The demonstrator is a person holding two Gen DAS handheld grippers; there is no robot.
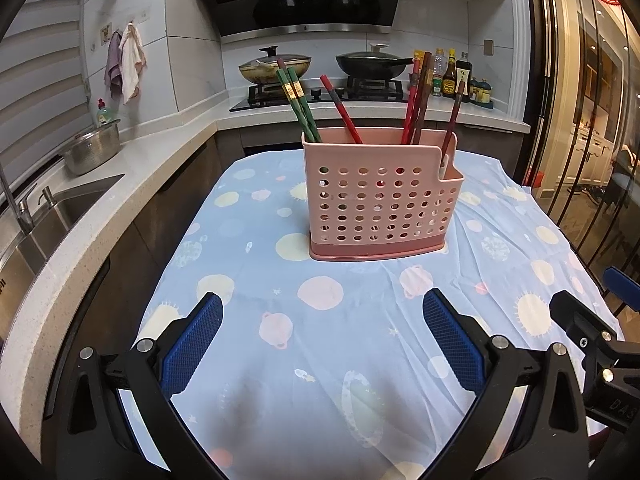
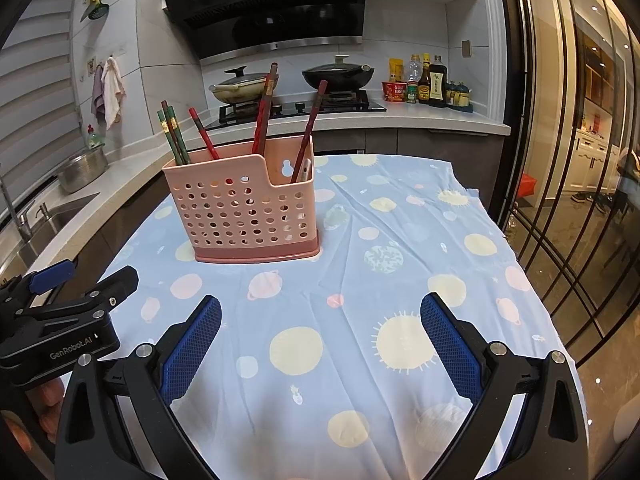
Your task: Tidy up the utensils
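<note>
both tongs, left (image 1: 322, 336) and right (image 2: 321, 334), hovering apart, gripping nothing. risk: pulling a leaning chopstick (image 1: 341, 109) is tipping the light holder (image 1: 380, 204) on loose cloth (image 1: 320, 352).

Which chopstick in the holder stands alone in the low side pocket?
The dark red chopstick at the holder's notched right end; the green pair and the others stand in the tall main section.

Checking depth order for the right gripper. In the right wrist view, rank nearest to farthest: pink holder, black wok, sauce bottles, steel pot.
1. Pink holder, on the table, ahead-left of the right gripper.
2. Steel pot, left counter by the sink.
3. Black wok and sauce bottles, back counter; too close to call.
</note>
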